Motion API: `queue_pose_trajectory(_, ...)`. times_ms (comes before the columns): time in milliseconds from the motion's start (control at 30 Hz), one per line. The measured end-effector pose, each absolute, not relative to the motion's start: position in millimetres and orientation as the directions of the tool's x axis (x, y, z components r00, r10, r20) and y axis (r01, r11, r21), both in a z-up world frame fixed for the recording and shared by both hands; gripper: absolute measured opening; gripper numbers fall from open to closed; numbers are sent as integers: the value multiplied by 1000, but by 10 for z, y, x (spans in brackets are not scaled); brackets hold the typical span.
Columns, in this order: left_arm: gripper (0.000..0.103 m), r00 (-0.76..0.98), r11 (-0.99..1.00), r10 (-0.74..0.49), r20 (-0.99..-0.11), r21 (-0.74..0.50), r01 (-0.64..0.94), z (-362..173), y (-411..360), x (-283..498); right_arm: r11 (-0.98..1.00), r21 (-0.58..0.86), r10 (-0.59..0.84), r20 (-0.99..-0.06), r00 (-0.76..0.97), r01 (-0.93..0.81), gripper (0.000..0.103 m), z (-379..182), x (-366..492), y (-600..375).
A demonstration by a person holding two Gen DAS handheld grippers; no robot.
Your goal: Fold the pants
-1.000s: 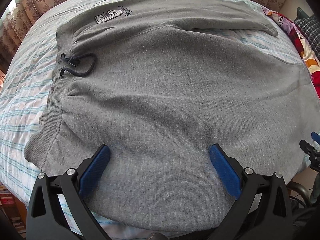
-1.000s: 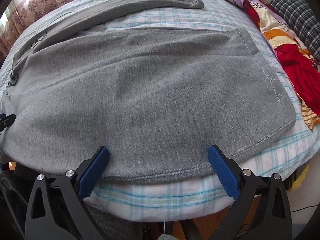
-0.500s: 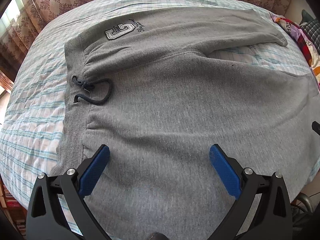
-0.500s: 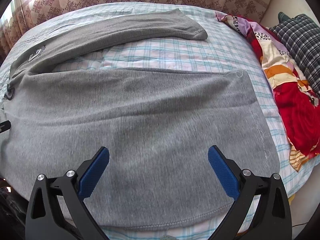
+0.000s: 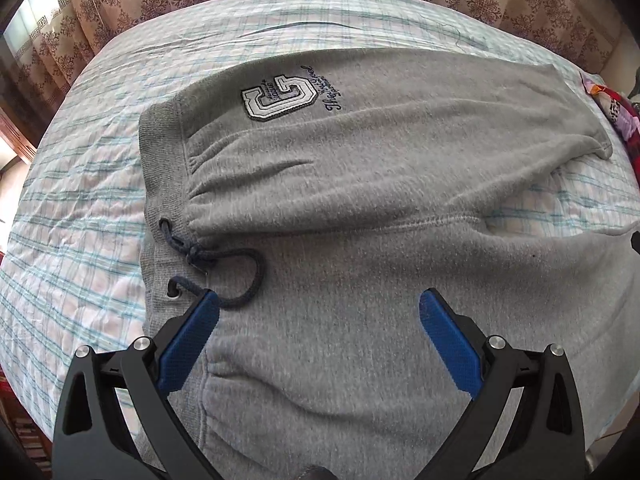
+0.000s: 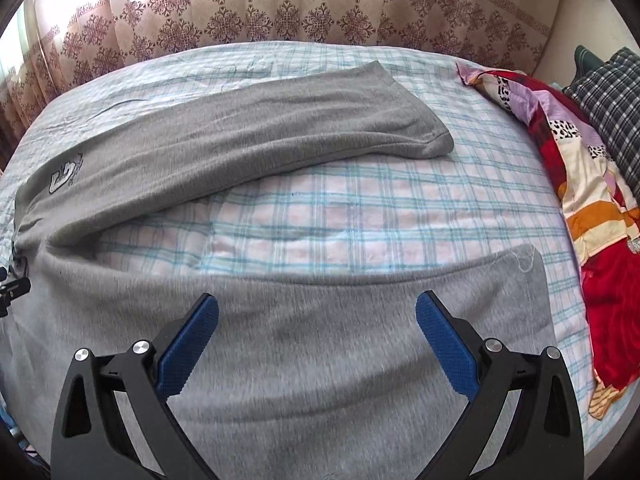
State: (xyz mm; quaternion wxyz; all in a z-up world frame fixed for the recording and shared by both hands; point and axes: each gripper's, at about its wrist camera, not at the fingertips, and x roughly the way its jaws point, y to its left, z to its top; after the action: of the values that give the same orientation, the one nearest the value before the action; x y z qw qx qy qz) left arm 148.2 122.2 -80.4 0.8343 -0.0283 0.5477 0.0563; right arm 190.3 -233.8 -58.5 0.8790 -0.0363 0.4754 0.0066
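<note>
Grey sweatpants [image 5: 360, 200] lie spread on the bed with the legs apart. The waistband [image 5: 160, 152] with a dark drawstring [image 5: 224, 264] is at the left, and a white letter patch [image 5: 280, 98] sits on the far leg. My left gripper [image 5: 318, 308] is open and empty, above the near leg close to the waistband. My right gripper [image 6: 316, 312] is open and empty, above the near leg [image 6: 320, 360] toward its hem. The far leg [image 6: 240, 140] lies beyond, its hem at the right.
The bed has a blue and white plaid sheet [image 6: 360, 216]. A red and patterned blanket [image 6: 592, 216] and a dark plaid pillow [image 6: 612, 96] lie along the right side. A patterned curtain [image 6: 280, 12] hangs behind the bed.
Both grippers have moved forward over the pants, from the near edge of the bed toward the middle. Both stayed open and empty. The pants have not moved.
</note>
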Motion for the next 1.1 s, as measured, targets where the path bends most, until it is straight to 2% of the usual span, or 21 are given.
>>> queue_pose_trajectory(300,101,365,988,63,-929,6,-155,-1007,1355,2025,972,-41,101,-817,568,-231,98,-583,2616,-1504)
queue_pose_trajectory(533,101,350,982,15,-937,-53,-183,-1164,1548,2207,943,-54,119,-867,485,-328,98,-977,3161,-933)
queue_pose_trajectory(633,101,360,970,-42,-932,-125,-208,-1136,1673,2239,937,-83,80,-894,440,-339,98,-1210,3364,-824)
queue_pose_trajectory(800,101,375,945,-125,-919,-225,-236,-1013,1804,2238,956,-16,108,-910,401,-294,98,-1329,3596,-842)
queue_pose_trajectory(1100,101,380,927,-155,-912,-268,-263,-925,1844,2284,960,-11,101,-917,386,-280,98,-1372,3860,-739)
